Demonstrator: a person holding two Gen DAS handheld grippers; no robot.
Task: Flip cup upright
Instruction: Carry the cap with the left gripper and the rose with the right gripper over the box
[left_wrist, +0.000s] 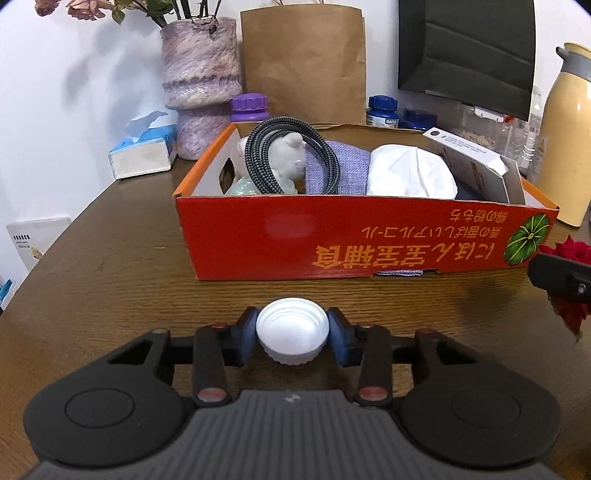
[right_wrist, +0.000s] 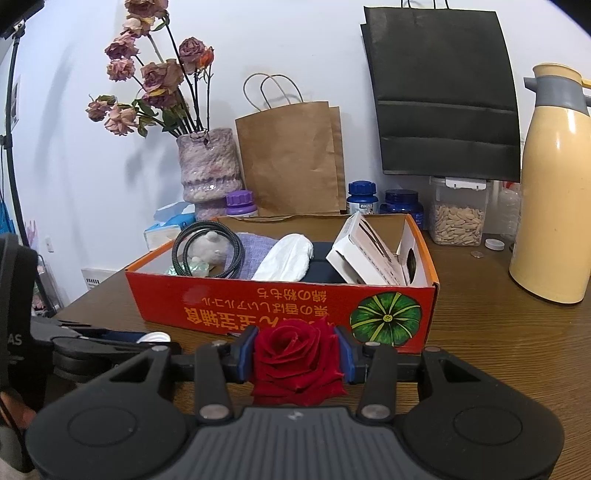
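Box (right_wrist: 280, 306) stands mid-table (right_wrist: 498, 332), bags (right_wrist: 291, 162) and vase (right_wrist: 208, 168) seemingly behind.

A: Left wrist view sits low over the wooden table (left_wrist: 110, 258), looks along its fingers at the near wall of the orange box (left_wrist: 332, 240), close.

B: Right wrist view, same heading, slightly higher and farther back, box (right_wrist: 258, 306) mid-distance.

A: Shared: box, vase (left_wrist: 201, 85) (right_wrist: 210, 166), brown paper bag (left_wrist: 303, 62) (right_wrist: 291, 158), cream thermos (left_wrist: 565, 140) (right_wrist: 554, 184) far right.
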